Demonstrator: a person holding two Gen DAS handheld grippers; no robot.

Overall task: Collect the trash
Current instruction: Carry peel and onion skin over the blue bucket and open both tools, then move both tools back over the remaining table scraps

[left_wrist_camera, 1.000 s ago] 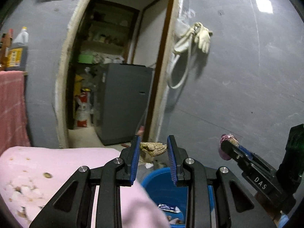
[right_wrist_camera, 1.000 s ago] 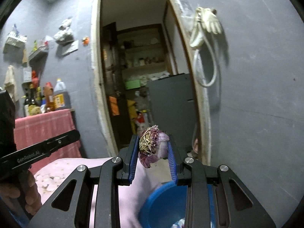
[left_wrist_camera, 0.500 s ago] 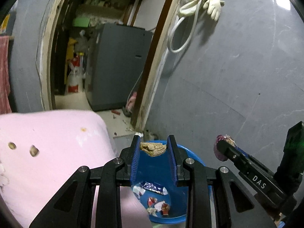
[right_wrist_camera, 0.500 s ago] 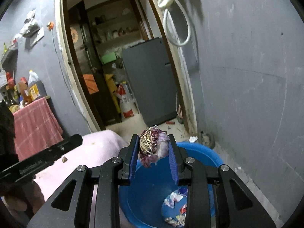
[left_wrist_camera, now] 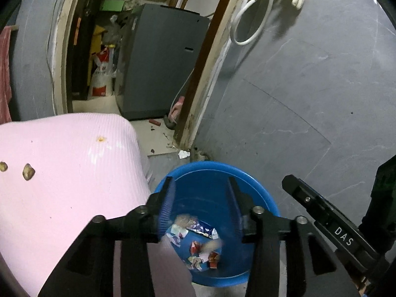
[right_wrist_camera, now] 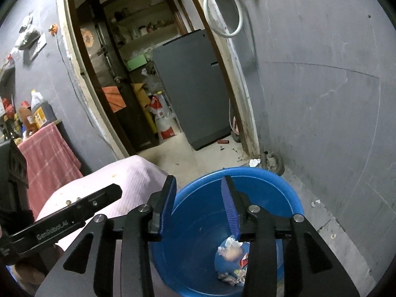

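Trash, a heap of crumpled wrappers too jumbled to count, lies at the bottom of 1 blue basin below and beyond both sets of fingers. The left gripper and right gripper have just been opening; their 2 pairs of jaws stand apart with nothing between them. 2 blurred scraps show among the wrappers.

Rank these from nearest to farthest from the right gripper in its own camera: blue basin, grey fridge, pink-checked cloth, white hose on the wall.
1. Blue basin: right under the right gripper.
2. Pink-checked cloth: left side.
3. Grey fridge: through the doorway.
White hose: up on the right wall; can't rank it against cloth or fridge.
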